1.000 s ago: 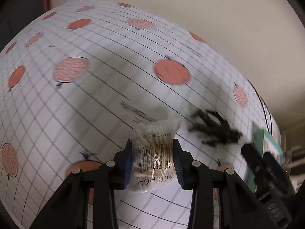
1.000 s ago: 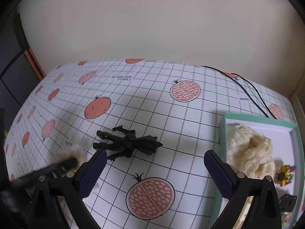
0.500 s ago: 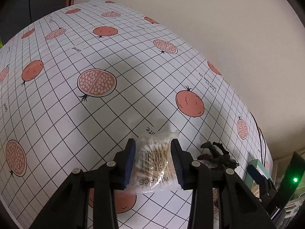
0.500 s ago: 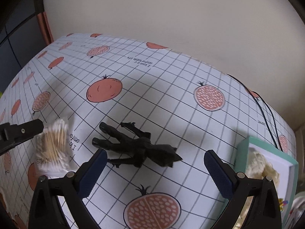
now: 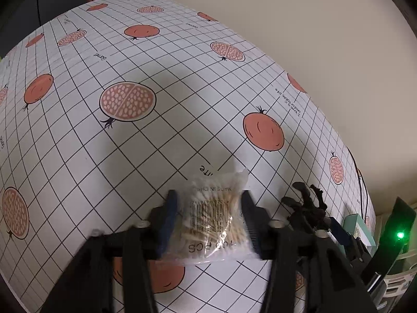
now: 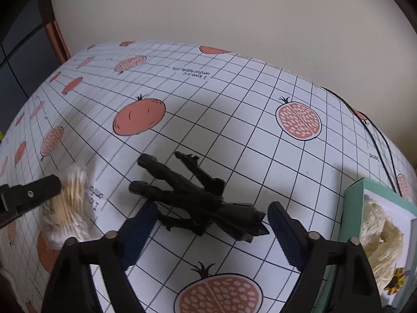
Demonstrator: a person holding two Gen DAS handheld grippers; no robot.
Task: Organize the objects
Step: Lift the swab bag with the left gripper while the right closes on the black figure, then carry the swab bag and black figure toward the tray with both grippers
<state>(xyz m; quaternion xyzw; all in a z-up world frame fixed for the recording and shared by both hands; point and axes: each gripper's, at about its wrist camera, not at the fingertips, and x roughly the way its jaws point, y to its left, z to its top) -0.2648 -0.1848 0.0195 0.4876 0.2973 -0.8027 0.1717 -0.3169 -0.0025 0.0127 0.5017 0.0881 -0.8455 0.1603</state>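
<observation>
A clear bag of cotton swabs [image 5: 213,216] lies between the fingers of my left gripper [image 5: 208,208]. Its jaws stand slightly apart, and a thin gap shows beside the left pad [image 5: 170,214]. The right wrist view shows the same bag [image 6: 67,203] low over the tablecloth, beside a left finger [image 6: 31,195]. A black toy figure [image 6: 198,195] lies flat on the cloth. My right gripper [image 6: 212,208] is open just above it, one pad on each side and neither touching. The toy figure [image 5: 307,206] also shows right of the bag.
A teal box [image 6: 354,190] at the right edge holds cream fluff [image 6: 383,234] and a small colourful toy [image 6: 397,281]. A black cable [image 6: 375,135] runs along the far right of the pomegranate-print cloth [image 6: 234,99]. A wall stands behind the table.
The left jaws have spread a little around the swab bag and are blurred with motion. The right gripper has come down and forward, so the black figure now lies between its pads.
</observation>
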